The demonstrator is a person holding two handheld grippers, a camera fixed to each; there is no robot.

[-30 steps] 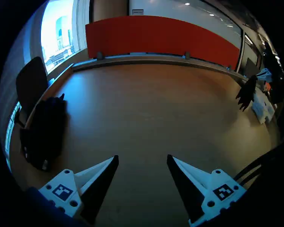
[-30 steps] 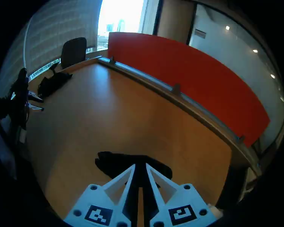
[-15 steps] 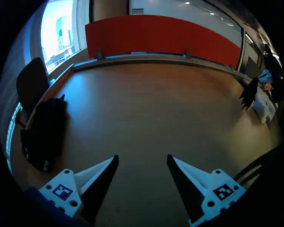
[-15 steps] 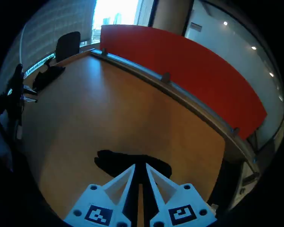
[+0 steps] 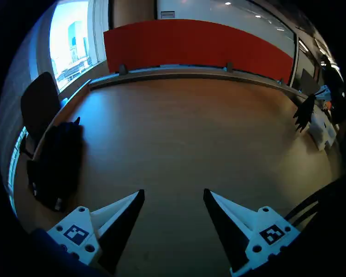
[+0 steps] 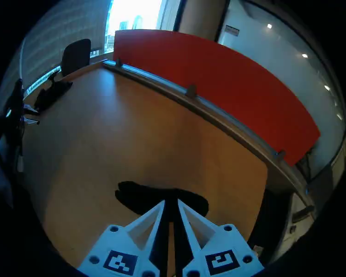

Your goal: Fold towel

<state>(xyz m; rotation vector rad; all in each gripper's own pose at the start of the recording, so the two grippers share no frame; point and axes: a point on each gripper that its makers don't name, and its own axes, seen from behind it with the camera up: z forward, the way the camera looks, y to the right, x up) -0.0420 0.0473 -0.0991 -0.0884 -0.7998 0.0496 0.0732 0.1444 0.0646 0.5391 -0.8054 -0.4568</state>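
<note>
I see a dim room; the window (image 5: 74, 41) glares white, its sheen lies on the desk (image 5: 182, 129), and edges bend.

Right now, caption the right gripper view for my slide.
Right gripper pinching a dark towel over the wooden desk, red partition behind.

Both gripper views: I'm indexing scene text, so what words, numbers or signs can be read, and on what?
No text is readable.
Wall sign: too small and blurred to read.
Left hand-held gripper and right hand-held gripper: square black-and-white marker patterns, no letters or digits.
Dark towel: no print seen.
</note>
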